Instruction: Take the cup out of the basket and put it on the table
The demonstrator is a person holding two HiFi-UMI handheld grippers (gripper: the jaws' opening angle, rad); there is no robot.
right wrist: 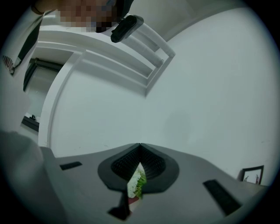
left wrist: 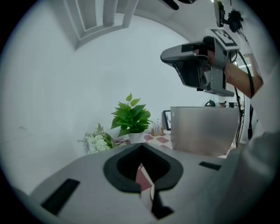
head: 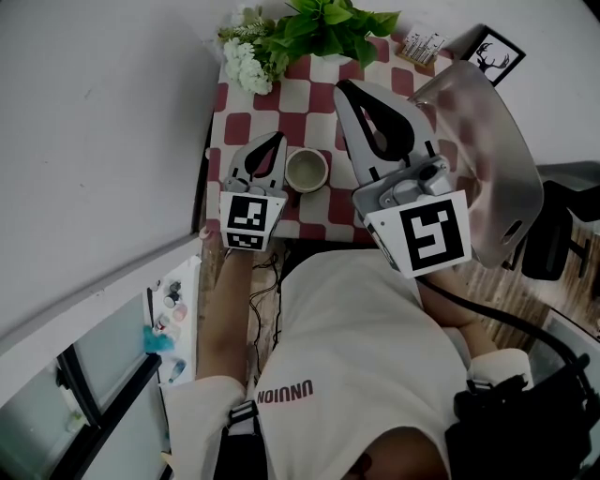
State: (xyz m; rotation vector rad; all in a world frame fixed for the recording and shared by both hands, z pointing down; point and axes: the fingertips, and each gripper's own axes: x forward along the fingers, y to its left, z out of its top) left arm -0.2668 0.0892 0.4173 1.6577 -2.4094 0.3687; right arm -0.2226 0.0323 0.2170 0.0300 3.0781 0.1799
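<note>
Shows the cup (head: 307,170) standing on the checked table (head: 281,101), between two closed grippers.
Finds it upright, mouth up, just beside the left gripper (head: 273,140), at that gripper's 3 o'clock. Places the right gripper (head: 348,89) at the cup's 1 o'clock, raised above the table, and the grey basket (head: 487,141) at the cup's 3 o'clock, beyond that gripper. Reads both pairs of jaws as pressed together with nothing held. Puts the green plant (head: 328,23) at 12 o'clock, on the table's far edge.

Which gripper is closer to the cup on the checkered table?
The left gripper, right beside the cup; the right gripper is held higher, away from it.
</note>
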